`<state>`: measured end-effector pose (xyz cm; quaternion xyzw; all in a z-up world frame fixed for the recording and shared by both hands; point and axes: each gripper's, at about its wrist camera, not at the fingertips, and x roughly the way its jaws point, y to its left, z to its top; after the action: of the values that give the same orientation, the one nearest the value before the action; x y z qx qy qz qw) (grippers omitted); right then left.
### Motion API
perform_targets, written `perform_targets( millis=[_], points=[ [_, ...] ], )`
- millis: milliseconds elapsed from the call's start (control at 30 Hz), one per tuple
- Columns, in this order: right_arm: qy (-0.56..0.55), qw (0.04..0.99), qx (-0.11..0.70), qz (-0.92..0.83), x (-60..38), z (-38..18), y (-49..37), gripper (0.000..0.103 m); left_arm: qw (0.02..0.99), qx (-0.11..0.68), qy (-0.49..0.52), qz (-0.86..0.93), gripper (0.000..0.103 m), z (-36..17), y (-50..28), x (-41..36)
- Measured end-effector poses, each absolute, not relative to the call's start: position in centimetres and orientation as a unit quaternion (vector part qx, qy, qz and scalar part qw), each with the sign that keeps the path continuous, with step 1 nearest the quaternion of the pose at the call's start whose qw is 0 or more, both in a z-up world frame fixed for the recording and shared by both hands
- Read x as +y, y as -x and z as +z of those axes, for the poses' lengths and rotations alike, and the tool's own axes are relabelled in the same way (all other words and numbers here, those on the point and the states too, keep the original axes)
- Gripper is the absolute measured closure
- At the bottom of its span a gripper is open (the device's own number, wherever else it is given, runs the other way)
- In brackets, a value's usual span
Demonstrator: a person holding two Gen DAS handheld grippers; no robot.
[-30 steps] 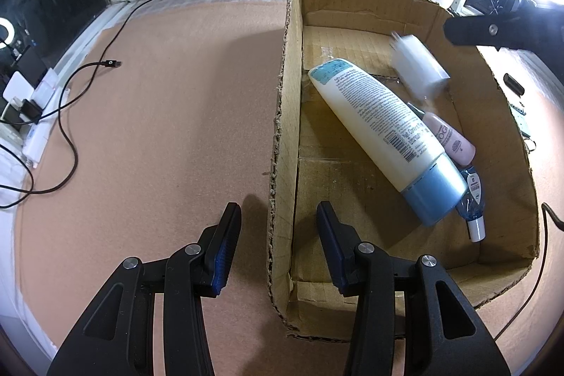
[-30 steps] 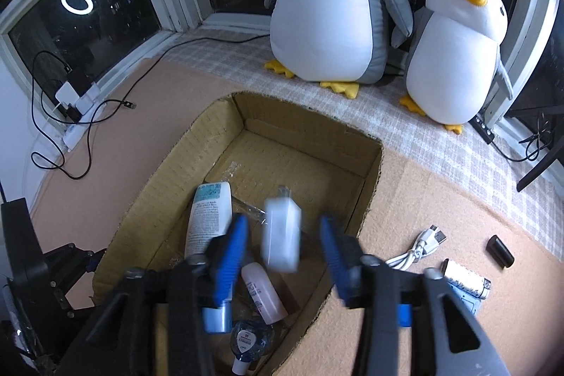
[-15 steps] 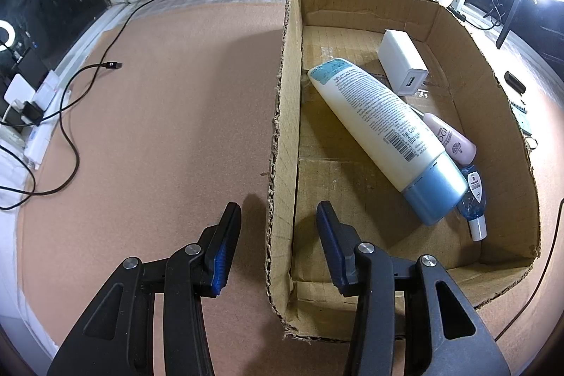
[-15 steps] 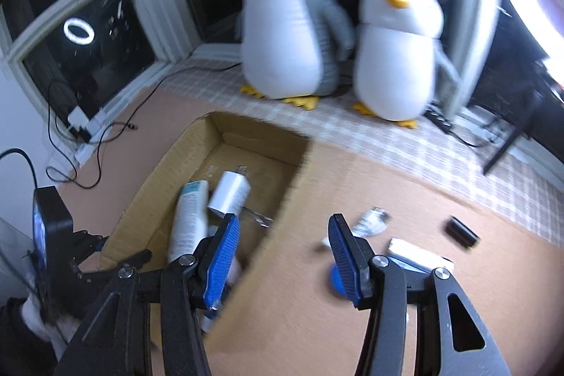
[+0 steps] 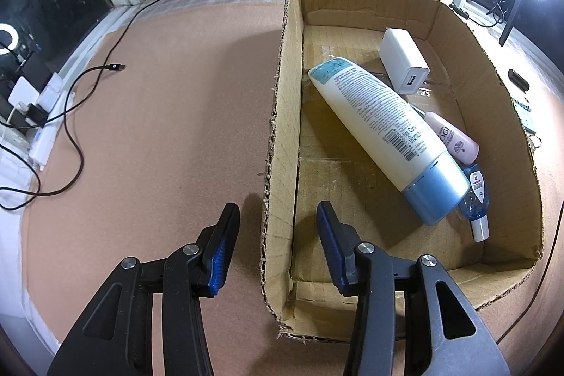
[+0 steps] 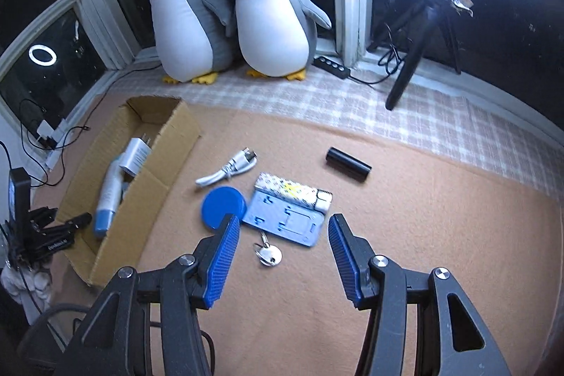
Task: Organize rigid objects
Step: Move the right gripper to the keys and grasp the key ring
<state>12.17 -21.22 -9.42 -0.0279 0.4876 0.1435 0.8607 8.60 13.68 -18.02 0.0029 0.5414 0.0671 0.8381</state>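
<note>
My right gripper (image 6: 282, 249) has swung right, off the brown cardboard box (image 6: 155, 185) & the white USB charger block (image 5: 403, 64) it dropped there, now lying at the far end beside the white tube w/ blue cap (image 5: 384, 129). Its jaws stand open & empty, above the loose stuff on the tan mat: light-blue plastic stand (image 6: 285, 217), blue round lid (image 6: 224, 207), silver key (image 6: 268, 254), patterned lighter (image 6: 296, 192), white cable (image 6: 229, 168), black cylinder (image 6: 348, 164) far right. My left gripper (image 5: 273, 252) straddles the box's near-left wall; pads look apart from the cardboard, so open, nothing held. Risk, imo: the flat stand sits tight against the lid & lighter, so a careless grab could nudge neighbours or slip.
</note>
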Motion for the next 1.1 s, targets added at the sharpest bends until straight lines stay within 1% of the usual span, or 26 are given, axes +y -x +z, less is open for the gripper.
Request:
perform_targets(
  millis=[33, 100, 233, 300, 400, 733, 833, 900, 1000, 1100],
  points=[
    [0.030, 0.858, 0.491, 0.149, -21.2, -9.8, -12.1, 0.055, 0.838, 0.542, -0.004, 0.067, 0.058, -18.0, -8.6, 13.7],
    [0.043, 0.852, 0.497, 0.161, -20.7, -10.4, -11.8, 0.062, 0.838, 0.542, -0.005, 0.068, 0.058, -18.0, -8.6, 13.6],
    [0.085, 0.837, 0.508, 0.184, -18.9, -11.9, -10.9, 0.069, 0.838, 0.542, -0.004, 0.070, 0.058, -18.0, -8.6, 13.6],
    [0.107, 0.828, 0.517, 0.190, -18.1, -12.8, -10.7, 0.077, 0.838, 0.542, -0.004, 0.070, 0.058, -18.0, -8.6, 13.6],
    [0.127, 0.821, 0.524, 0.189, -17.5, -13.9, -10.8, 0.082, 0.838, 0.542, -0.004, 0.070, 0.058, -18.0, -8.6, 13.6],
    [0.140, 0.811, 0.539, 0.180, -17.2, -15.3, -12.1, 0.087, 0.838, 0.541, -0.004, 0.070, 0.058, -18.0, -8.6, 13.5],
    [0.142, 0.809, 0.543, 0.177, -17.2, -15.5, -12.4, 0.090, 0.838, 0.542, -0.004, 0.070, 0.058, -18.0, -8.6, 13.6],
    [0.138, 0.808, 0.546, 0.175, -17.4, -15.7, -12.6, 0.096, 0.838, 0.541, -0.004, 0.070, 0.058, -18.0, -8.6, 13.6],
    [0.130, 0.809, 0.547, 0.174, -17.7, -15.8, -12.5, 0.100, 0.838, 0.541, -0.004, 0.070, 0.058, -18.0, -8.6, 13.6],
    [0.125, 0.809, 0.546, 0.176, -17.8, -15.8, -12.4, 0.101, 0.838, 0.541, -0.004, 0.070, 0.058, -18.0, -8.6, 13.6]
  ],
)
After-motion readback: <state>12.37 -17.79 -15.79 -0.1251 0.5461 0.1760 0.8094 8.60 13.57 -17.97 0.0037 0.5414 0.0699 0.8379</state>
